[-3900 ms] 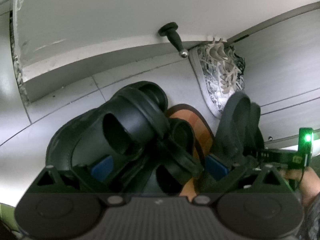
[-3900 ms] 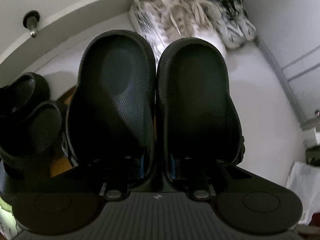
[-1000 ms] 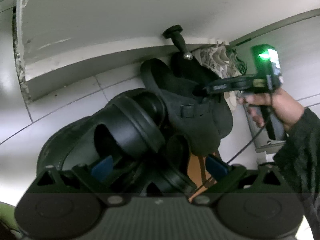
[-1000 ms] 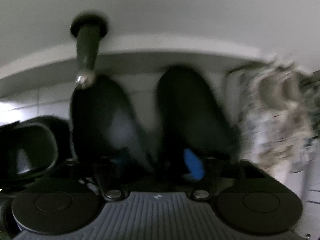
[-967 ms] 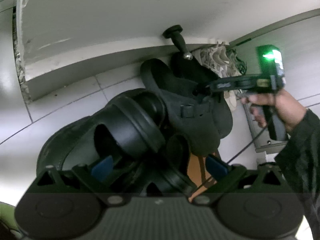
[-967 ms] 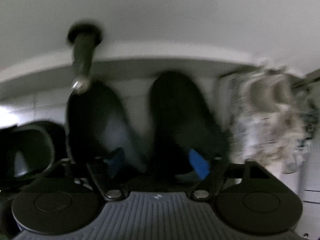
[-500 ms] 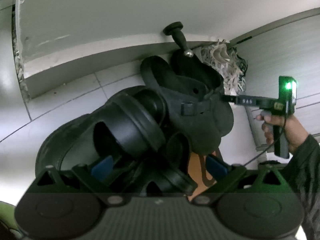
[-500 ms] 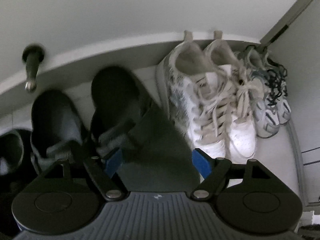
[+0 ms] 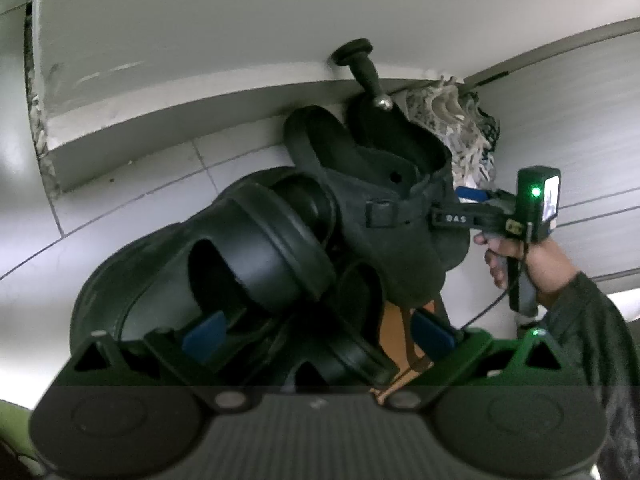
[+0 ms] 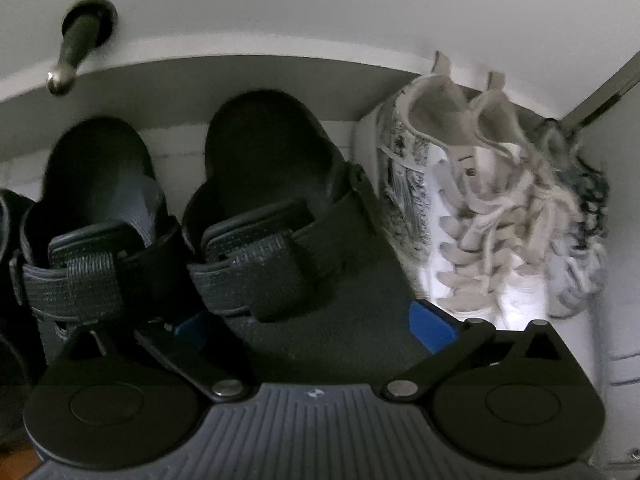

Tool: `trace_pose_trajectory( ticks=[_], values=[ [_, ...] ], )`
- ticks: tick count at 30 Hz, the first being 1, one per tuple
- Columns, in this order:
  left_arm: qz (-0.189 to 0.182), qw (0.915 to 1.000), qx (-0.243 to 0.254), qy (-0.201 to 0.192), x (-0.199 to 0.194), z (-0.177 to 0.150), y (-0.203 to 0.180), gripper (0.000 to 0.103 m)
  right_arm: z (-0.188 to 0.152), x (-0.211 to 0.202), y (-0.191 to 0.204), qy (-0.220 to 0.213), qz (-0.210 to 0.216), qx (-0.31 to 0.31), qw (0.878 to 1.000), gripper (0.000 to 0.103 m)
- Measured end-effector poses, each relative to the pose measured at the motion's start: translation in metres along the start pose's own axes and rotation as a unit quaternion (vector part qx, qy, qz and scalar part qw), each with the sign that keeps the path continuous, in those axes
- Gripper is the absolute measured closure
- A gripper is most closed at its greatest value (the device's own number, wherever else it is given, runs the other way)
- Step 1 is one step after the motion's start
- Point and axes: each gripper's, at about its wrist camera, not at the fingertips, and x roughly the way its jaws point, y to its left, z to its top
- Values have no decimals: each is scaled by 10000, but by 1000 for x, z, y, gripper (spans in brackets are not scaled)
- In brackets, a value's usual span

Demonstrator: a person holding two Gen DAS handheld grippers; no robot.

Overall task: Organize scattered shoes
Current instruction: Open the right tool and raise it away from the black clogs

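Observation:
A pair of black clogs (image 10: 280, 216) stands side by side on the floor against the wall, heels toward me; it also shows in the left wrist view (image 9: 384, 208). My right gripper (image 10: 308, 324) is open, its jaws spread around the toe of the right clog. It shows from the side in the left wrist view (image 9: 468, 200). My left gripper (image 9: 316, 326) is open, spread around a pile of black slide sandals (image 9: 224, 256) lying over a brown sandal (image 9: 394, 332).
A pair of white patterned sneakers (image 10: 468, 216) stands right of the clogs, with grey sneakers (image 10: 580, 240) beyond in the corner. A black door stopper (image 10: 76, 52) sticks out of the wall ledge above. A white panel wall (image 9: 560, 120) closes the right side.
The right gripper carried the two clogs to the wall, set them beside the white sneakers and opened. It has since drawn back a little. The left gripper stayed over the slides.

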Motion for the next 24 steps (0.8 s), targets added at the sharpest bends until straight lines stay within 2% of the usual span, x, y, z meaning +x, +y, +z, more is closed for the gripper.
trace_pose_trajectory(
  ticks=[6, 11, 13, 18, 22, 24],
  values=[
    [-18, 10000, 9, 84, 3, -1, -1, 3, 9, -5, -12, 249, 494, -43, 9985, 8],
    [-25, 9999, 45, 122, 4, -3, -3, 3, 16, -6, -23, 395, 913, 363, 9944, 9],
    [-17, 9999, 59, 112, 4, -3, -3, 3, 17, -4, -23, 404, 913, 321, 9945, 8],
    [44, 10000, -30, 47, 0, -3, 2, 3, 17, 3, 8, 83, 177, -822, 9964, 0],
    [34, 10000, -42, 38, 0, -2, 2, 3, 18, 10, -5, 37, 438, -761, 9961, 0],
    [13, 10000, -11, 75, 2, -2, 0, 3, 16, 11, -4, -39, 427, -791, 9959, 0]
  ],
)
